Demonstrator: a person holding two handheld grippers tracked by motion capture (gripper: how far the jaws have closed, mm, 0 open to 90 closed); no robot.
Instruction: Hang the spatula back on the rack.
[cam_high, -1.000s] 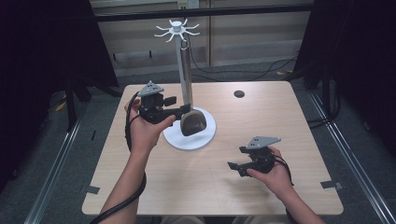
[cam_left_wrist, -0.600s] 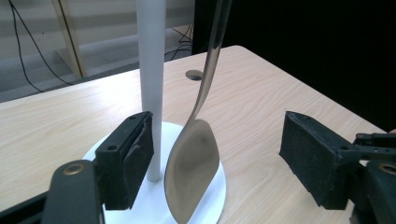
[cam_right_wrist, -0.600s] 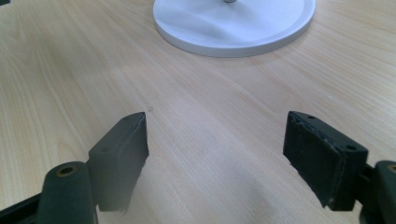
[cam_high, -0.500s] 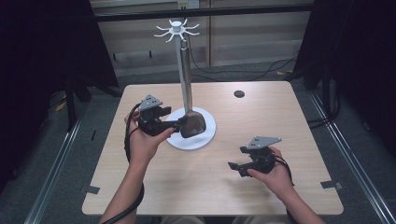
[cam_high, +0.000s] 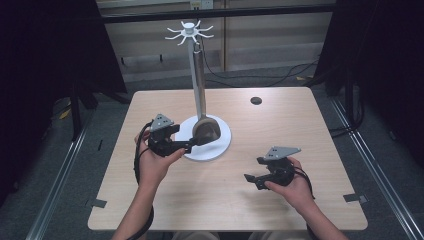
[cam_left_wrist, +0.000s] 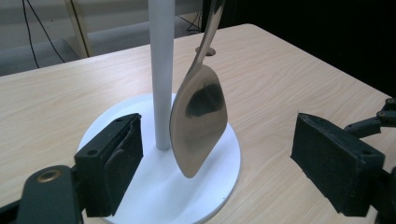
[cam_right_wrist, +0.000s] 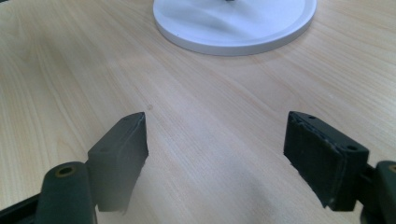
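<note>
Your left hand (cam_high: 156, 162) holds the left gripper (cam_high: 196, 142) out ahead of you, forearm coming in from the bottom of the high view and angling forward. Its jaws point right and slightly away, spread wide apart with nothing pinched between them. Your right hand (cam_high: 292, 186) holds the right gripper (cam_high: 251, 180) low, nearer your body, jaws aimed left toward the middle. Those jaws are also spread wide with nothing between them. The two grippers sit well apart from each other.
</note>
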